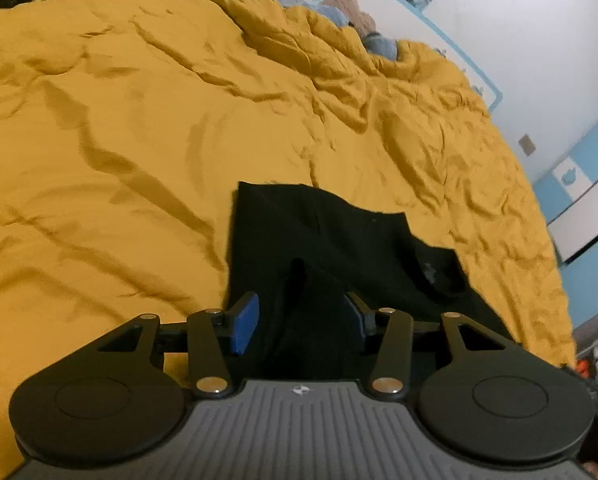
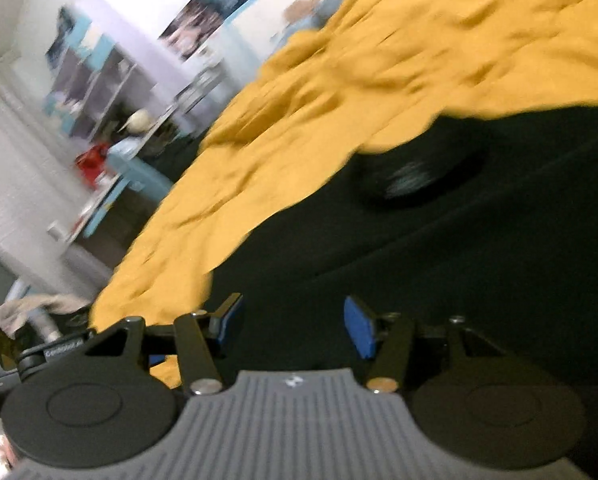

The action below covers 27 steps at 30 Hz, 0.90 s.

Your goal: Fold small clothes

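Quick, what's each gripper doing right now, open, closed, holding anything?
Left gripper: open, fingers either side of a raised fold of the black shirt, not clamped.
Right gripper: open over the shirt, holding nothing.

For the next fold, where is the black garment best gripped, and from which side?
Probably the far squared corner of the black garment: its edge lies flat against the yellow duvet, free to pinch. The left claw, jaws open, could reach forward along the garment's left edge.
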Available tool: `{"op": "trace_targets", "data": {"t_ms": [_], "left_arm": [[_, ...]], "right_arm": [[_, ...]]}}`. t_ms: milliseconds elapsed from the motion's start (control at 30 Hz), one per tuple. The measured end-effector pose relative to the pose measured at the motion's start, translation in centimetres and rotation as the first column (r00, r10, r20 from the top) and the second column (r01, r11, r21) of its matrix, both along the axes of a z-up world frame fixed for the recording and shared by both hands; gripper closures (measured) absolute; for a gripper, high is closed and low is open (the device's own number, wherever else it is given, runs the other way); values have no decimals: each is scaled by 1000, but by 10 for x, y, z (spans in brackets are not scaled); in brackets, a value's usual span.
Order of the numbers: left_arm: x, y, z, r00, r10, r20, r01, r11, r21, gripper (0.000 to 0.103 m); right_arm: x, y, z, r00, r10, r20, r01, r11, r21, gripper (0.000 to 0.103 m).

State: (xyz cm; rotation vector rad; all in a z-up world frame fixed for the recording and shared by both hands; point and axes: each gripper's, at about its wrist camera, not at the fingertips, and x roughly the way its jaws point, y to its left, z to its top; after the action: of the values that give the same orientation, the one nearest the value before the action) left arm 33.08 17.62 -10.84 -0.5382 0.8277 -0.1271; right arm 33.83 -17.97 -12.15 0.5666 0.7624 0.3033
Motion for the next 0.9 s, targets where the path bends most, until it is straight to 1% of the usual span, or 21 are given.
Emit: {"op": "trace_targets", "data": {"t_ms": [67, 167, 200, 233, 267, 333, 433, 533, 600, 633, 667, 733, 767, 800, 833, 900], "left_arm": [[12, -8, -8, 1000, -13, -11, 14, 999, 38, 48], [24, -12, -18, 1000, -10, -15, 11, 998, 64, 48], [26, -12, -20, 1000, -15, -9, 15, 998, 55, 58], [28, -13, -20, 1000, -23, -1, 23, 999, 49, 77], [29, -15, -20, 999, -34, 4, 34, 998, 51, 83], [30, -19, -18, 999, -46, 20, 44, 997, 63, 98], [33, -22, -13, 998, -48, 36, 46, 997, 64, 101], [36, -26, -7, 997, -63, 44, 60, 996, 73, 101], [37, -29, -4, 996, -74, 50, 70, 994, 88, 102], [38, -30, -2, 996, -78, 53, 73, 993, 95, 102], [38, -31, 0, 995, -77, 60, 71, 992, 103, 102], [35, -30, 10, 993, -66, 100, 56, 993, 100, 102], [34, -28, 14, 991, -63, 120, 52, 994, 94, 102], [34, -28, 17, 989, -56, 134, 41, 993, 114, 102], [37, -29, 17, 990, -54, 128, 34, 988, 153, 102], [46, -35, 7, 995, -62, 78, 45, 978, 205, 102]], "right_arm": [[-4, -38, 3, 997, -72, 8, 72, 996, -48, 51], [-10, -93, 5, 984, -178, 21, 179, 978, -108, 49], [-10, -108, 4, 977, -212, 26, 214, 968, -130, 48], [-11, -127, 4, 967, -255, 30, 256, 954, -155, 47], [-12, -145, 3, 956, -292, 27, 293, 941, -169, 47], [-7, -175, -2, 932, -362, -3, 356, 919, -169, 46], [2, -208, -13, 907, -419, -39, 411, 902, -134, 47], [20, -218, -30, 904, -416, -94, 410, 909, -83, 48], [27, -224, -39, 908, -401, -126, 399, 916, -40, 64], [27, -226, -42, 918, -374, -134, 375, 927, -22, 85], [27, -226, -40, 922, -368, -121, 368, 930, -28, 103], [28, -221, -30, 923, -381, -47, 380, 924, -30, 103], [25, -224, -26, 920, -392, -24, 391, 920, -17, 103], [25, -227, -25, 915, -403, -23, 403, 915, -14, 103], [21, -227, -25, 914, -404, -35, 403, 915, -30, 103], [26, -225, -32, 920, -388, -56, 384, 920, -74, 103]]}}
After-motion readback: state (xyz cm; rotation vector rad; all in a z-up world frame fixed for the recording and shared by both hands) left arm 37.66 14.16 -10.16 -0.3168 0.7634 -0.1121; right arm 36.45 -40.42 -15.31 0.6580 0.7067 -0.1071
